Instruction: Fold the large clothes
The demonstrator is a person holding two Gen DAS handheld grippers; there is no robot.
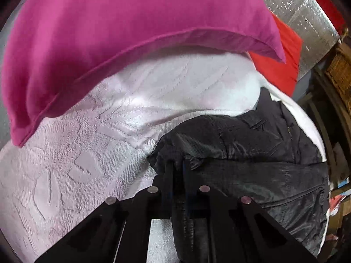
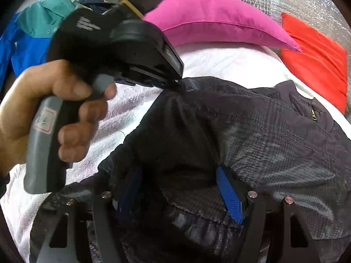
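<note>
A large black jacket (image 1: 252, 144) lies crumpled on a white embossed bedspread (image 1: 72, 153). My left gripper (image 1: 176, 166) is shut on a bunched edge of the jacket and lifts it. In the right wrist view the jacket (image 2: 274, 131) fills the lower right, with a zip pull near its far side. My right gripper (image 2: 177, 175) has its jaws wide apart with a fold of the jacket lying between them; its blue finger pads (image 2: 229, 194) show. The left gripper's body, held by a hand (image 2: 43, 109), touches the jacket at its tip (image 2: 178, 83).
A magenta pillow (image 1: 131, 26) and a red pillow (image 1: 283, 65) lie at the head of the bed against a silver foil wall (image 1: 302, 11). Blue and teal clothes (image 2: 33, 32) are heaped at the far left. Wooden furniture (image 1: 337, 65) stands at the right.
</note>
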